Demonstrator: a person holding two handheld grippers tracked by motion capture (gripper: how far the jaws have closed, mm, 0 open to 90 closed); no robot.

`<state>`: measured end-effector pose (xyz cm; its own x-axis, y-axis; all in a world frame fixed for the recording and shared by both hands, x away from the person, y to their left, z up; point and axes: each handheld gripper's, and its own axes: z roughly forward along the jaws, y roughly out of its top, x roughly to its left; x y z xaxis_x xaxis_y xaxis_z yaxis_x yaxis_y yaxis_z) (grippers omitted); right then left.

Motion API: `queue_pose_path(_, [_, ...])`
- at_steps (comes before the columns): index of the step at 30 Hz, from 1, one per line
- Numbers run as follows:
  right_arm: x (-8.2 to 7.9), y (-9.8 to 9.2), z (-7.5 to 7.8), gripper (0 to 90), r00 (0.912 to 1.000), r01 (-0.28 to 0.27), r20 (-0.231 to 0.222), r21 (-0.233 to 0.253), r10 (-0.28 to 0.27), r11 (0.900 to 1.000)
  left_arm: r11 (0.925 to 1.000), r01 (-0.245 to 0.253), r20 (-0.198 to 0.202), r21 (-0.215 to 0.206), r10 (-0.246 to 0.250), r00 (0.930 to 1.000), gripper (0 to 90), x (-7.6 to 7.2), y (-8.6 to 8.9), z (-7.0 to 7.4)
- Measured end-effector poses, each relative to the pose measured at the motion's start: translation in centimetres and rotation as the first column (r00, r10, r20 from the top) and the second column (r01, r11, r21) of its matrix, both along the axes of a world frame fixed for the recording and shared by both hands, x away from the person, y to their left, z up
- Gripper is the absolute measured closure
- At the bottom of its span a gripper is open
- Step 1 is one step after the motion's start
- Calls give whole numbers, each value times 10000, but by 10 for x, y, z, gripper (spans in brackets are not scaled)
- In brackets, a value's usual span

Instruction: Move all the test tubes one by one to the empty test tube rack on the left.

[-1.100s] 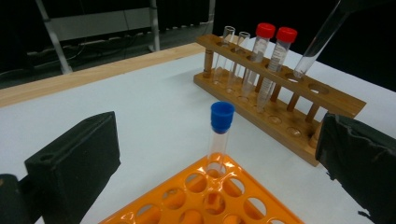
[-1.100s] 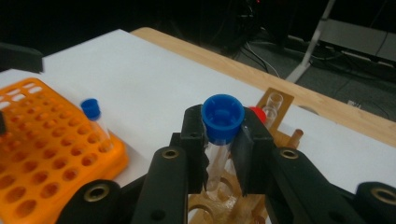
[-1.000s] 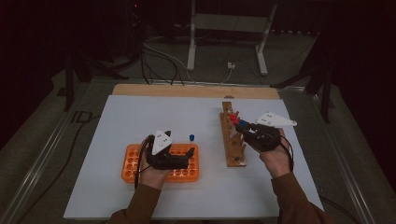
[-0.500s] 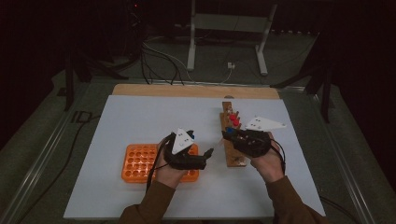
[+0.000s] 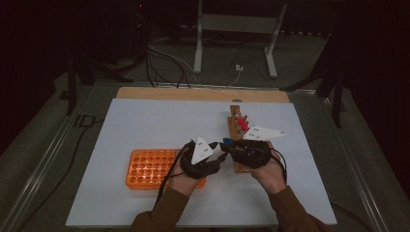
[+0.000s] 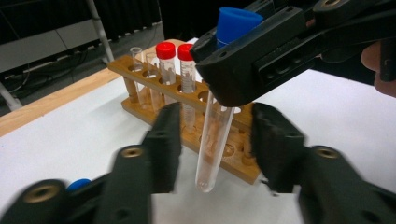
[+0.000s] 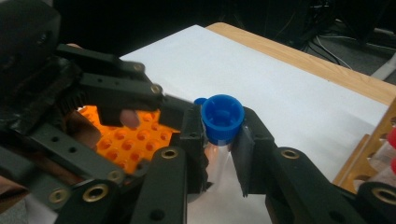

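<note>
My right gripper (image 7: 219, 135) is shut on a clear tube with a blue cap (image 7: 223, 116), gripping it just under the cap. In the left gripper view the tube (image 6: 212, 140) hangs upright between the jaws of my left gripper (image 6: 217, 128), which is open, one jaw on each side and neither touching the glass. In the high view the left gripper (image 5: 215, 157) and right gripper (image 5: 228, 145) meet above the white mat between the orange rack (image 5: 150, 166) and the wooden rack (image 5: 236, 133).
The wooden rack (image 6: 154, 79) holds two red-capped tubes (image 6: 166, 51) and some uncapped ones. Another blue cap (image 6: 79, 184) lies low beside my left gripper, near the orange rack (image 7: 121, 140). The white mat (image 5: 159, 121) has a wooden table edge (image 5: 193, 94) behind it.
The left gripper has moved right, off the orange rack. The right gripper has come left from the wooden rack with the blue-capped tube. Both now meet mid-table.
</note>
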<state>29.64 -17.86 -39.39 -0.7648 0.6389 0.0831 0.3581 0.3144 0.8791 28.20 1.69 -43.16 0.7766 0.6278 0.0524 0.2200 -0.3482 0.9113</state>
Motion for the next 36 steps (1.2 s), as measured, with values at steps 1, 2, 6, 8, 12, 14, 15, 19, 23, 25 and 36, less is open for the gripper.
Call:
queue_pose_path(1, [0, 1, 0, 755, 10000, -19, -36, 1, 19, 10000, 10000, 23, -12, 55, -23, 10000, 639, 0, 0, 0])
queue_pose_path(2, [0, 1, 0, 756, 10000, -28, -49, -8, 28, 10000, 10000, 43, -12, 82, -43, 10000, 671, 0, -1, -1])
queue_pose_path(6, [0, 2, -1, 758, 9999, -94, -60, -43, 93, 9999, 9996, 212, 5, 162, -212, 9998, 766, 0, 0, -1])
queue_pose_path(8, [0, 2, -2, 757, 9999, -102, -62, -40, 102, 9999, 9995, 235, 40, 225, -236, 9997, 776, -1, -1, -1])
queue_pose_path(12, [-1, -1, -1, 673, 9999, -105, -46, 126, 105, 9999, 9997, 158, 9, 160, -158, 9999, 781, 1, 0, -2])
queue_pose_path(14, [-1, -6, 0, 590, 9999, -156, 15, 378, 156, 9992, 9999, 19, -5, 121, -18, 10000, 781, 2, 3, -2])
queue_pose_path(15, [-1, -8, 1, 543, 9999, -147, 45, 553, 145, 9984, 10000, -42, -14, 68, 43, 10000, 781, 2, 4, -3])
queue_pose_path(19, [1, -20, 1, 383, 10000, 43, 52, 996, -48, 9950, 9995, -247, -67, -187, 245, 9997, 781, 3, 13, -2])
queue_pose_path(23, [0, -29, -2, 255, 9986, 475, 179, 898, -493, 9948, 9984, -402, -54, -395, 400, 9992, 780, 2, 24, -2])
queue_pose_path(25, [0, -33, -5, 211, 9979, 594, 218, 747, -611, 9954, 9975, -476, -78, -516, 473, 9989, 781, 1, 31, -3])
queue_pose_path(36, [-1, -63, -27, 25, 9871, 1604, -73, 580, -1602, 9854, 9905, -1101, -8, -827, 1104, 9939, 780, 4, 59, -4])
